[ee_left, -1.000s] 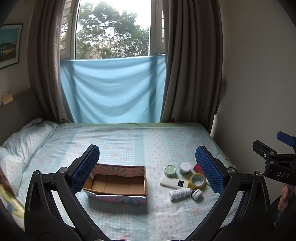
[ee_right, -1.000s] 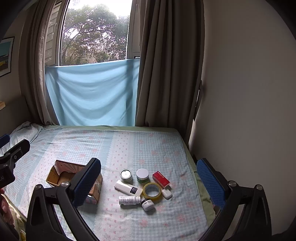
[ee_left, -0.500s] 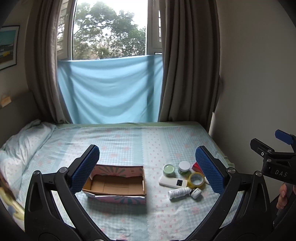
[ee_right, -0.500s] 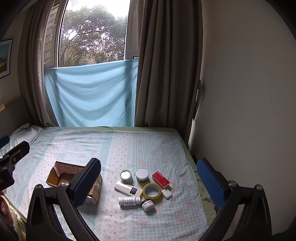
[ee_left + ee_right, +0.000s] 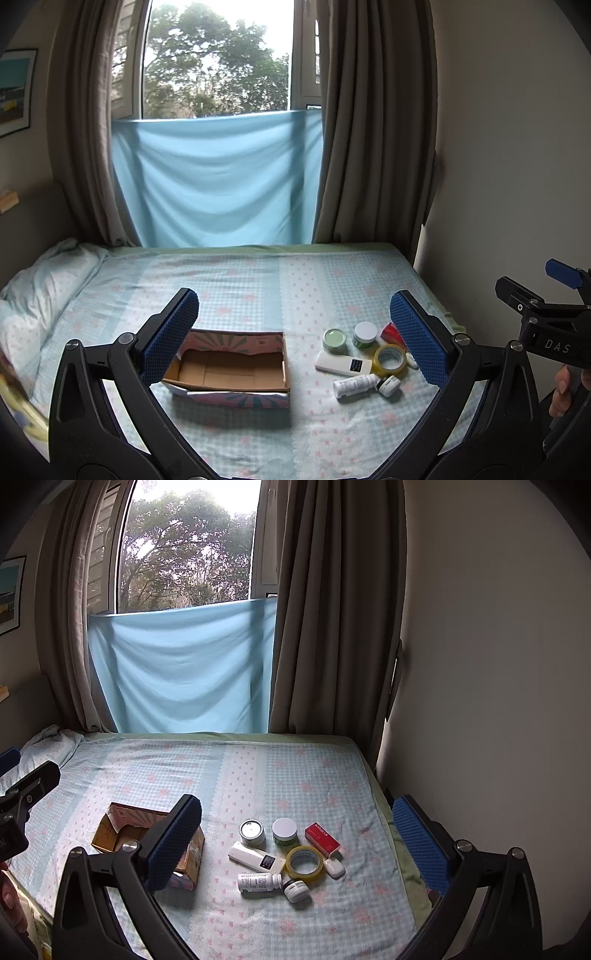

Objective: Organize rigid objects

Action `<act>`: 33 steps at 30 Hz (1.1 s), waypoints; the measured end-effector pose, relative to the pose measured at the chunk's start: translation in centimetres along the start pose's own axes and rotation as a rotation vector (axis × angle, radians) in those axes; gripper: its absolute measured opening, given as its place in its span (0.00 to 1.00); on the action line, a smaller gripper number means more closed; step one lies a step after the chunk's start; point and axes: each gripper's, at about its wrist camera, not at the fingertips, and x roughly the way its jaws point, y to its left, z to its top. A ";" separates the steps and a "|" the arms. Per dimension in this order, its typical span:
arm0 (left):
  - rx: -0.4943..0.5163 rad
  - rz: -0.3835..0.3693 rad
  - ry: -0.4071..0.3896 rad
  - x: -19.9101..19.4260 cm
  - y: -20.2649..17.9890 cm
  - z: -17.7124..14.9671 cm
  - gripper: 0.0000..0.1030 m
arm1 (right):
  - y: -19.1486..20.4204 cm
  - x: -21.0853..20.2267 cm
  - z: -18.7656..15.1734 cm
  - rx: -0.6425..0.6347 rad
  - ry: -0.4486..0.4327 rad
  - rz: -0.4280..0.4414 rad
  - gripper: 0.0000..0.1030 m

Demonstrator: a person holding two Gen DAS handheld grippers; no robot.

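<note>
Bed point(image 5: 258, 280) w/ pale blue checked sheet carries everything. Cardboard box point(image 5: 229, 369), open-topped and w/ nothing visible inside, lies on it and serves as the landmark. All small items sit in one cluster to the right of the box, apart from it.

Left hand-held gripper point(image 5: 293, 332) hovers over the box w/ fingers spread wide, gripping nothing; its left pad overlaps the box's left end in view. Right hand-held gripper point(image 5: 295, 845) is also spread wide and empty, framing the cluster right of the box.

Cluster, big to small: white remote point(image 5: 255, 856) lies nearest the box, w/ a white pill bottle point(image 5: 258, 882) on its side just in front. Yellow tape roll point(image 5: 305, 863) lies flat, touching the remote's far end. Red carton point(image 5: 322, 839) sits farthest from the box. Green-lidded jar point(image 5: 334, 339) and white-lidded jar point(image 5: 365, 334) stand side by side behind the remote. Small dark-capped jar point(image 5: 296, 890) lies beside the bottle (tipped over), and a white oval piece point(image 5: 334, 867) sits by the tape.
</note>
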 end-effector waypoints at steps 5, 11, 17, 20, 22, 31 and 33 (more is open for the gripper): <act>0.010 -0.002 -0.007 0.0 0.1 0.1 1.00 | 0.0 0.0 0.0 -0.005 0.000 0.004 1.00; 0.014 -0.018 -0.009 0.1 0.2 0.1 1.00 | 0.6 -0.1 0.0 -0.023 -0.007 0.010 1.00; 0.012 -0.026 -0.006 0.3 0.2 0.0 1.00 | 0.8 -0.1 -0.2 -0.028 -0.007 0.009 1.00; 0.014 -0.032 -0.006 0.3 0.2 -0.1 1.00 | 0.8 -0.1 -0.2 -0.032 -0.007 0.012 1.00; 0.019 -0.036 -0.006 0.4 0.2 0.0 1.00 | 0.8 -0.1 -0.2 -0.034 -0.008 0.014 1.00; 0.032 -0.055 -0.015 0.5 -0.2 -0.1 1.00 | 0.7 -0.1 -0.3 -0.032 -0.010 0.015 1.00; 0.032 -0.065 -0.013 0.6 -0.4 -0.1 1.00 | 0.8 -0.1 -0.3 -0.079 -0.019 0.034 1.00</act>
